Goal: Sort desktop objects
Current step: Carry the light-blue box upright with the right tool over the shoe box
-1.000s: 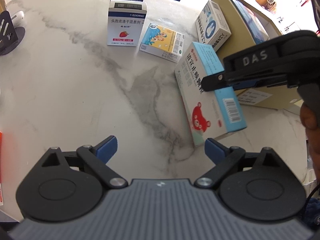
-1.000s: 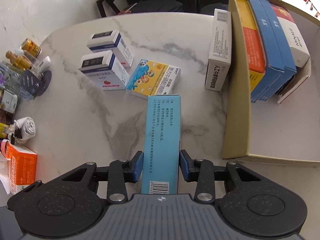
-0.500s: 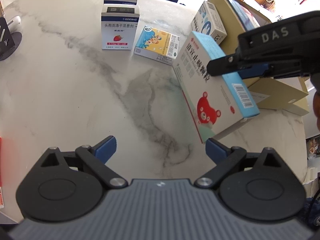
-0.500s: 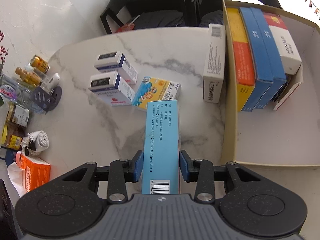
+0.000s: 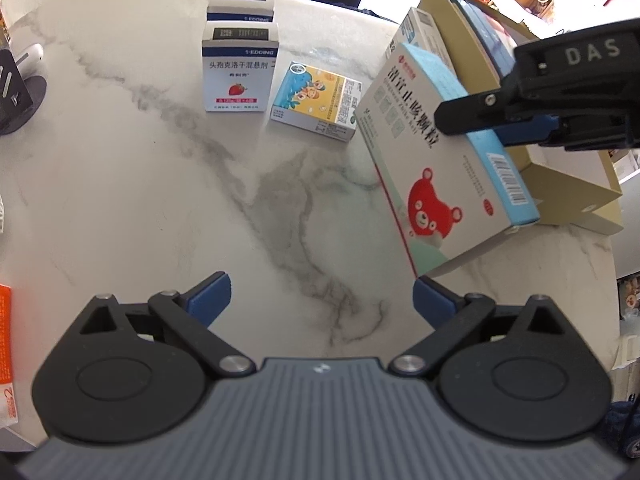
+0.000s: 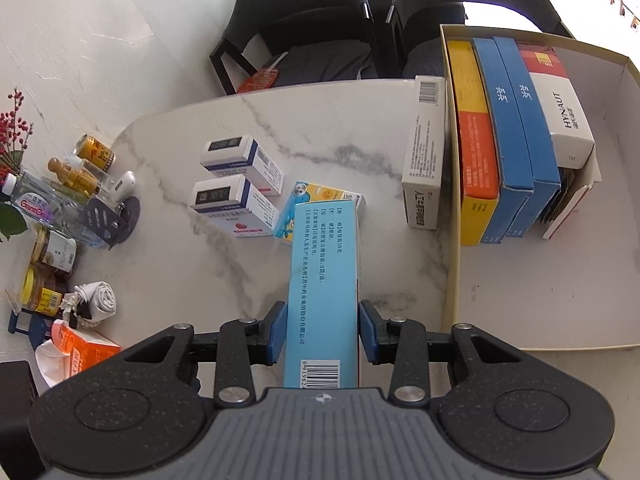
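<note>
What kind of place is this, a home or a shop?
Probably a home dining or living area: a round marble table strewn with medicine boxes, dark chairs behind it, and jars beside a red-berry sprig.

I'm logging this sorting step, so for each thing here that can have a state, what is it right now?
Right gripper: shut on the bear box.
Bear box: held off the table, tilted.
Left gripper: open, holding nothing.
Cardboard tray: open-topped, with boxes standing on edge at its far end.
Strawberry box: upright on the table.
Cartoon box: lying flat.
</note>
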A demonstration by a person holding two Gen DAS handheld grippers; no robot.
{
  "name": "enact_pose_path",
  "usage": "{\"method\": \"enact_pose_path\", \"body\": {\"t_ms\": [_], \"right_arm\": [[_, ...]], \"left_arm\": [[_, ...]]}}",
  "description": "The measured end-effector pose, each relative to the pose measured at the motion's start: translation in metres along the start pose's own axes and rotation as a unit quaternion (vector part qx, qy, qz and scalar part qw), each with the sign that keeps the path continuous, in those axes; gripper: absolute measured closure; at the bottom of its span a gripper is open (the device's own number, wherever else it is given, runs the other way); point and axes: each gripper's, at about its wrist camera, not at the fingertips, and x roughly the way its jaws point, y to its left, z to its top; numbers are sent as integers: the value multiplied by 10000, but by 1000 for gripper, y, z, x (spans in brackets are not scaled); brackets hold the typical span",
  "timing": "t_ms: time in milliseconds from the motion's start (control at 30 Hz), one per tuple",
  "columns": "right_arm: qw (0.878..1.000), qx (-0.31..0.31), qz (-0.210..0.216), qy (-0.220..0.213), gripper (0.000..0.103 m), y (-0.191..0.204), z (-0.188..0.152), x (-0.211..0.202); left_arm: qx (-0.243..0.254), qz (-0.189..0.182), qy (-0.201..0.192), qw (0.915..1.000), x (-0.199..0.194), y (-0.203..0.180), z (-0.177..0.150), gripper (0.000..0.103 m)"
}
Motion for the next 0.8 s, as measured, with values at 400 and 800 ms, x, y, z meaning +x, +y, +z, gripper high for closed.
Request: {"method": "enact_pose_path", "body": {"t_ms": [400, 800], "right_arm": [[9981, 129, 301, -522, 62, -19, 14, -35], [9907, 651, 249, -1169, 63, -76, 34, -79]], "left_arm": [[165, 123, -35, 9998, -1, -6, 23, 3], [610, 34, -37, 9981, 9, -40, 47, 2]]}}
